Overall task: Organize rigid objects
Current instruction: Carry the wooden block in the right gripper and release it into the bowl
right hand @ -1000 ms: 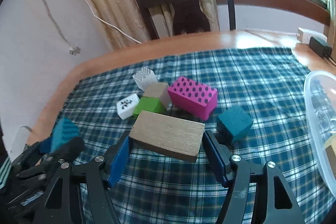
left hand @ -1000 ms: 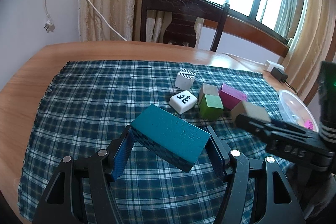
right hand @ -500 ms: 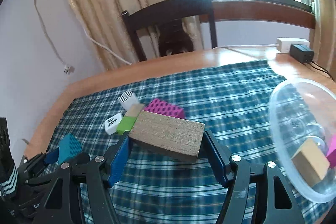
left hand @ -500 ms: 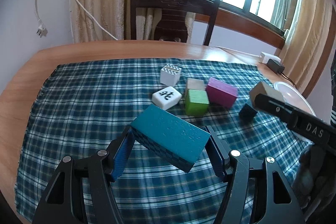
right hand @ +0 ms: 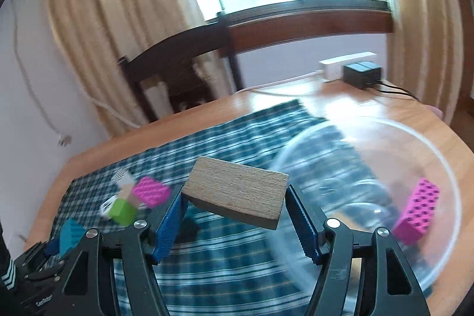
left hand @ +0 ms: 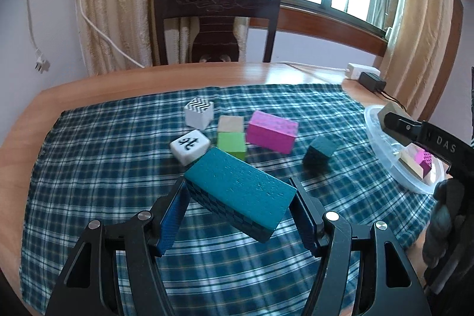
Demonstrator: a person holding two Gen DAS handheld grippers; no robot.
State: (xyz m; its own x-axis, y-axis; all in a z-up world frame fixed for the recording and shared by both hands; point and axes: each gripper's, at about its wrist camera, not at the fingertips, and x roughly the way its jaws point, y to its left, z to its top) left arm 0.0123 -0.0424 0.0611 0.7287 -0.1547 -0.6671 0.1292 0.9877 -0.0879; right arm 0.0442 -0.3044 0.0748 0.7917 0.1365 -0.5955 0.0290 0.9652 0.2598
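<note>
My left gripper is shut on a teal rectangular block, held above the plaid cloth. My right gripper is shut on a plain wooden block and hangs at the left rim of a clear plastic bowl. A pink dotted block lies inside that bowl. In the left wrist view the bowl sits at the cloth's right edge with the right gripper's finger over it. Loose on the cloth are a pink block, a green cube, a dark teal cube, a wooden cube and two white cubes.
A dark wooden chair stands behind the round wooden table. A white power strip and black adapter lie at the back right by the curtain. A gloved hand holds the right gripper.
The right gripper carried the wooden block rightward from above the loose blocks to the bowl's rim. The left gripper drifted right with the teal block, bringing the bowl into its view.
</note>
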